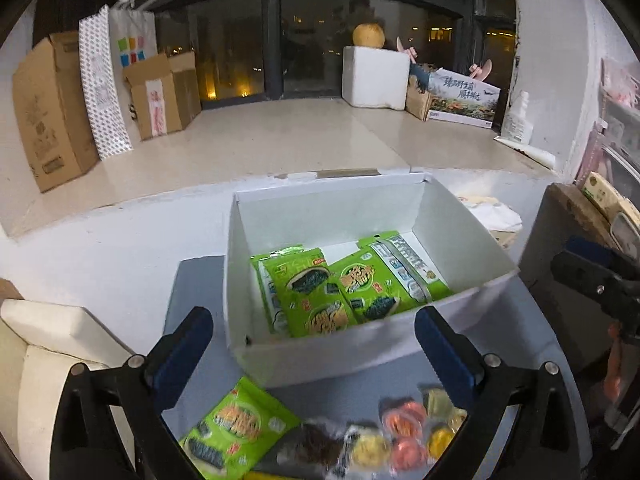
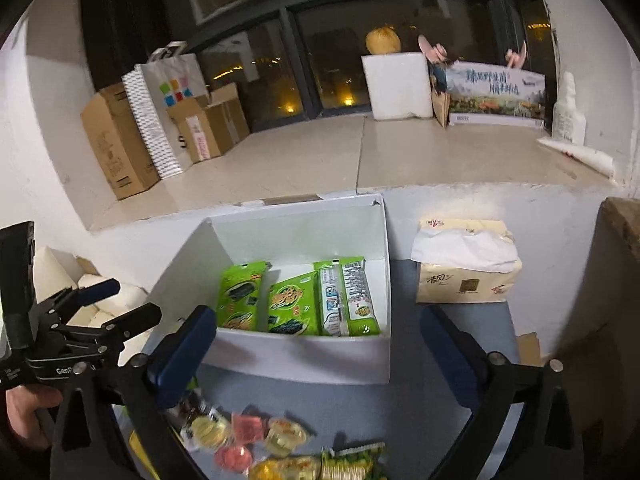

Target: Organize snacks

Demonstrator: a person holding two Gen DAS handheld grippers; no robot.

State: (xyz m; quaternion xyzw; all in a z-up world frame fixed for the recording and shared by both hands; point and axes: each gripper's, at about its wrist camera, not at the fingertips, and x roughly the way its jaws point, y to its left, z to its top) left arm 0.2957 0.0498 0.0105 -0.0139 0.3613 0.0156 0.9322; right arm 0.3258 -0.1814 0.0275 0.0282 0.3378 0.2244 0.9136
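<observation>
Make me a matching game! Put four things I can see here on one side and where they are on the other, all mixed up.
1. green seaweed packs
2. jelly cups
3. tissue pack
4. round yellow fruit

A. on top of the white foam box
B. on the table beside the white box
C. inside the white box
D. loose on the table in front of the white box

Pairs: 1-C, 2-D, 3-B, 4-A

White lettering reading "Gen" is showing on the black body of the left gripper (image 2: 100,298) at the left edge of the right wrist view. Chinese characters are appearing on the landscape-printed box (image 2: 496,94) at upper right and the tissue pack (image 2: 466,280) at right, too small to read reliably.
</observation>
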